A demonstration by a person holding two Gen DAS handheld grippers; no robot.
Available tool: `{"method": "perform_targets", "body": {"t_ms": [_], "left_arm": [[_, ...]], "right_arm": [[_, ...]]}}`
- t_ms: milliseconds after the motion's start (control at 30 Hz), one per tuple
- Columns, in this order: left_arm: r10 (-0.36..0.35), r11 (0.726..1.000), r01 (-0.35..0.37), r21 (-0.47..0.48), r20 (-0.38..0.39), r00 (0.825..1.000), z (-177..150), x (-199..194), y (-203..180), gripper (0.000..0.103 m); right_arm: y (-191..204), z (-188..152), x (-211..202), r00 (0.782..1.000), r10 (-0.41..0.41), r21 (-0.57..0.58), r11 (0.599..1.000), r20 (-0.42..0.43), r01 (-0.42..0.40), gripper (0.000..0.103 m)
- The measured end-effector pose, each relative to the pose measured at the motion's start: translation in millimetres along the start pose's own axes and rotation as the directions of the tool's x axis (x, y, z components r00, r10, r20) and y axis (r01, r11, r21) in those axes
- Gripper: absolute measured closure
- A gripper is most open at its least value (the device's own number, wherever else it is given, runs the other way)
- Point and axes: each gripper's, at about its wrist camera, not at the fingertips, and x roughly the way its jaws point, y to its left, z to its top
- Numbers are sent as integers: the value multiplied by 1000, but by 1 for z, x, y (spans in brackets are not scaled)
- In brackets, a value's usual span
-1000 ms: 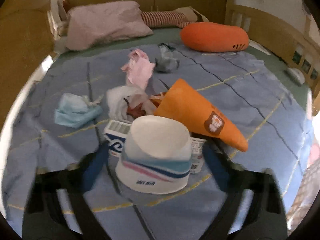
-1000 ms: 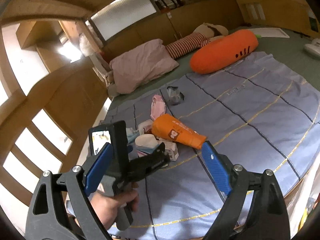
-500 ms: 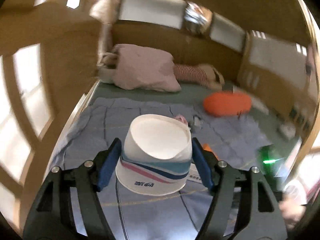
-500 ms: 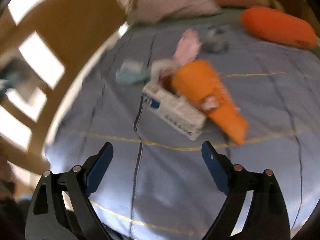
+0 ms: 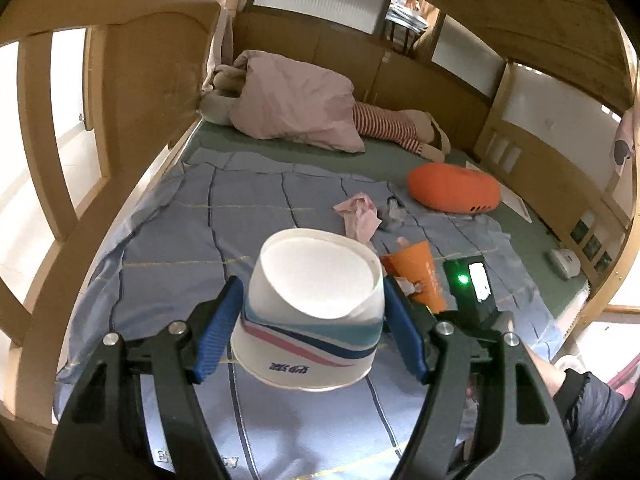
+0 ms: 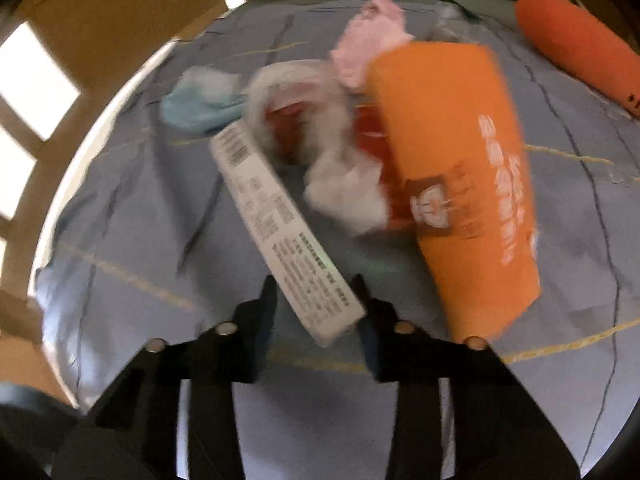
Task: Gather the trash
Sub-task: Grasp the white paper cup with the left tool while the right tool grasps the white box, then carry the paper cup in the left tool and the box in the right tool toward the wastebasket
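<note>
My left gripper (image 5: 312,324) is shut on a white paper bowl (image 5: 312,312) with blue and pink stripes, held upside down above the blue bedspread (image 5: 180,240). My right gripper (image 6: 318,312) has its jaws closed in around the near end of a long white box (image 6: 276,228) lying on the bed. Beside the box lie an orange paper cup (image 6: 460,184), crumpled white tissue (image 6: 340,184), a light blue mask (image 6: 200,100) and a pink wrapper (image 6: 368,44). The orange cup (image 5: 416,276) and pink wrapper (image 5: 360,216) also show in the left wrist view.
A pink pillow (image 5: 292,108), a striped plush (image 5: 384,128) and an orange carrot cushion (image 5: 456,192) lie at the head of the bed. Wooden bed rails (image 5: 52,128) run along the left side. The right gripper's body with a green light (image 5: 468,280) is just right of the bowl.
The left gripper closed on the bowl and lifted it up off the bed. The right gripper dropped down to the trash pile and its jaws closed in on the white box's end.
</note>
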Motion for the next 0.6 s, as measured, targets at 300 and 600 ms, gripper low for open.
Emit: {"method": "perform_targets", "body": {"t_ms": [300,600], "left_arm": [[23,999,-23,31,0,1000,-4,-7,-9,32],[50,997,-49,59,-18,999,-23,-21,-26,32]], "right_arm": [[54,-38,-94,982,76,-63,996,172,-66,82],[74,-98,-190,866,30,47,997,499,-62,82]]}}
